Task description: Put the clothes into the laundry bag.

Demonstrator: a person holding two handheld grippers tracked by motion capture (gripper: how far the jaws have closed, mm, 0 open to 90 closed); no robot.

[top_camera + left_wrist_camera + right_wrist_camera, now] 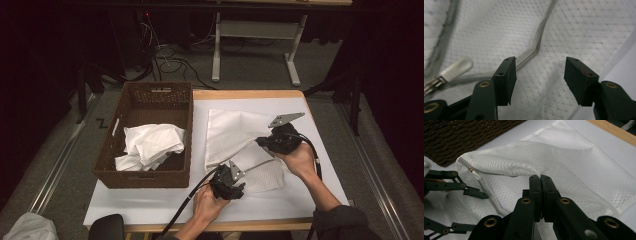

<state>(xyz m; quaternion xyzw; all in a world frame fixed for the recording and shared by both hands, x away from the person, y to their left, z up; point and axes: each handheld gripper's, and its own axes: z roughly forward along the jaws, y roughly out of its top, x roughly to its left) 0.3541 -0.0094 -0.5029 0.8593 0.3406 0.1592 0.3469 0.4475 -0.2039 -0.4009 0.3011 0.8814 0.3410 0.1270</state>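
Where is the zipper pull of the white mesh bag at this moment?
In the left gripper view the zipper pull lies at the left, on the mesh bag, just beside the left hand-held gripper, whose jaws stand open and apart from it.

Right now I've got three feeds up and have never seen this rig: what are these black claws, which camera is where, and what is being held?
No robot: a person holds a two-jaw hand tool in each hand. The high view looks down on the table; each of the other two rides on a gripper. On the table: a brown wicker basket holding crumpled white cloth, and a white mesh laundry bag with a zipper and white zipper pull. The right gripper is shut, pinching a raised fold of the mesh. The left gripper stands open over the bag beside the zipper, holding nothing.
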